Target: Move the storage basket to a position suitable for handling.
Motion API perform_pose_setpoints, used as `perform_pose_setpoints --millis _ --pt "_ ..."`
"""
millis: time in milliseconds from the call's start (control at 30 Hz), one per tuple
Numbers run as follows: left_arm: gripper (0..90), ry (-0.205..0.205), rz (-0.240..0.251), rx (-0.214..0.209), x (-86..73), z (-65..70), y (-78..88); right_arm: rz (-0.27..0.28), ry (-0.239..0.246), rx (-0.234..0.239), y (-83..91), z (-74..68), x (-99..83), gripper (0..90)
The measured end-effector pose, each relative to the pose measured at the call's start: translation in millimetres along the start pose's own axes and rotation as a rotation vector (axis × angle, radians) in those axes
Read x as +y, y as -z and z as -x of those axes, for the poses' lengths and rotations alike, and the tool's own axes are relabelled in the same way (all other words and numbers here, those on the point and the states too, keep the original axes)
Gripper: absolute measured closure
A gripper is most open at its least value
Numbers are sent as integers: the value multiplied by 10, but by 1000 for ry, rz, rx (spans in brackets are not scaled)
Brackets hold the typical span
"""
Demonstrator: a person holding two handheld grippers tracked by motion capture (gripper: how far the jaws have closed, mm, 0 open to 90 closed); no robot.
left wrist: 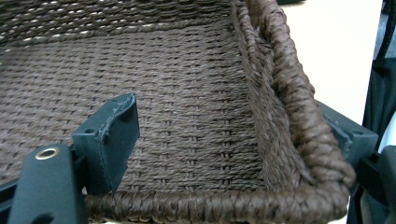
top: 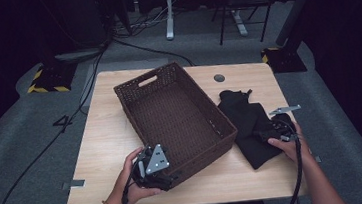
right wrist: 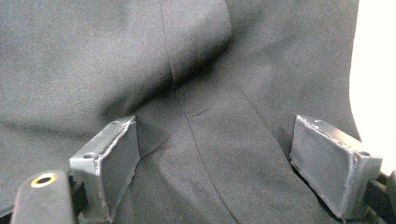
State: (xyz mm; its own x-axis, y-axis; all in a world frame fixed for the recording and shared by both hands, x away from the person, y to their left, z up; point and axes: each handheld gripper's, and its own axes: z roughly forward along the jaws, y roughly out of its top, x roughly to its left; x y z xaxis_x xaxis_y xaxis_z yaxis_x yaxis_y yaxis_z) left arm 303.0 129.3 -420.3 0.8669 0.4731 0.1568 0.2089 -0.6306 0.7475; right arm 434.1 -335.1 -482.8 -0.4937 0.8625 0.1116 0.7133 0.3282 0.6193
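1. Left gripper (top: 151, 166): its fingers straddle the near corner of the one basket (top: 170, 114) on the bench (top: 102, 134), seemingly not yet pinching the rim.
2. One black cloth (top: 243, 121) lies right of the basket.
3. Right gripper (top: 280, 128): fingers spread over the cloth, unclosed. Next: pinch a fold, lift basketward.

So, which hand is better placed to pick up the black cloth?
Right. The right tongs are open directly over the black cloth, whereas the left tongs straddle the basket's near corner.

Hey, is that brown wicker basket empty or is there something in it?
Empty. The basket shows only bare woven floor in the high and left gripper views; the black cloth lies outside it.
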Motion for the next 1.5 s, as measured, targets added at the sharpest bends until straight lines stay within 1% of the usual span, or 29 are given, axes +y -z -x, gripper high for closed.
perform_pose_setpoints --millis 100,133,233,333,467,500,533,567,633,667,700,733,767,800,867,900,933,1000,1100,1133,1167,1200,1233,1267,1333,1367,1400,1433,1500 --pt "157 28 33 40 -49 -14 122 -3 14 1 75 -46 -55 176" --pt "159 47 67 55 -69 -22 190 4 41 5 123 -66 -60 198" --pt "155 59 94 70 -73 -31 272 11 72 -5 178 -90 -35 196" --pt "154 78 74 83 -90 -36 288 32 114 22 247 -80 88 182" --pt "143 96 73 80 -128 -82 304 37 146 5 247 -48 205 166" --pt "128 101 72 94 -140 -97 309 32 148 8 227 -27 239 164" --pt "64 113 63 130 -172 -131 323 -12 166 -7 141 19 290 162" --pt "44 113 63 130 -172 -131 323 -12 166 -7 141 19 290 162" --pt "29 136 70 151 -237 -194 350 -85 178 -34 -30 113 300 132" --pt "21 143 71 154 -257 -219 359 -85 161 -2 -63 155 293 127" --pt "18 143 71 154 -257 -219 359 -85 161 -2 -63 155 293 127" --pt "18 161 68 147 -296 -275 366 -82 130 31 -102 215 278 67" --pt "12 161 68 147 -296 -275 366 -82 130 31 -102 215 278 67" --pt "3 189 72 135 -345 -338 360 -93 101 53 -137 255 251 42" --pt "2 206 57 136 -411 -391 336 -93 94 82 -166 250 213 36" --pt "13 206 57 136 -411 -391 336 -93 101 95 -158 238 202 36" --pt "3 203 12 159 -453 -404 281 -93 107 106 -153 223 194 36" --pt "49 200 4 152 -463 -406 263 -101 117 119 -142 192 184 37" --pt "38 163 -6 173 -451 -382 204 -91 152 131 -108 106 161 89" --pt "30 157 -9 177 -444 -389 191 -74 175 123 -84 77 160 129" --pt "30 162 -4 169 -444 -411 189 -16 209 106 -28 24 157 218" --pt "31 171 2 164 -449 -433 185 7 218 128 9 -14 161 251" --pt "30 175 7 162 -454 -448 179 -1 219 143 22 -69 176 151" --pt "30 179 10 158 -463 -475 173 -1 219 143 22 -69 176 151" --pt "22 202 6 142 -482 -532 155 -47 217 98 -29 -89 198 148" --pt "22 215 5 123 -493 -562 146 -47 217 98 -29 -89 198 148" --pt "1 241 6 81 -523 -624 107 -34 193 36 -17 -46 220 154" --pt "0 241 6 81 -523 -624 107 -34 193 36 -17 -46 220 154" --pt "0 239 15 69 -528 -646 92 -34 173 -9 -11 -13 228 142"
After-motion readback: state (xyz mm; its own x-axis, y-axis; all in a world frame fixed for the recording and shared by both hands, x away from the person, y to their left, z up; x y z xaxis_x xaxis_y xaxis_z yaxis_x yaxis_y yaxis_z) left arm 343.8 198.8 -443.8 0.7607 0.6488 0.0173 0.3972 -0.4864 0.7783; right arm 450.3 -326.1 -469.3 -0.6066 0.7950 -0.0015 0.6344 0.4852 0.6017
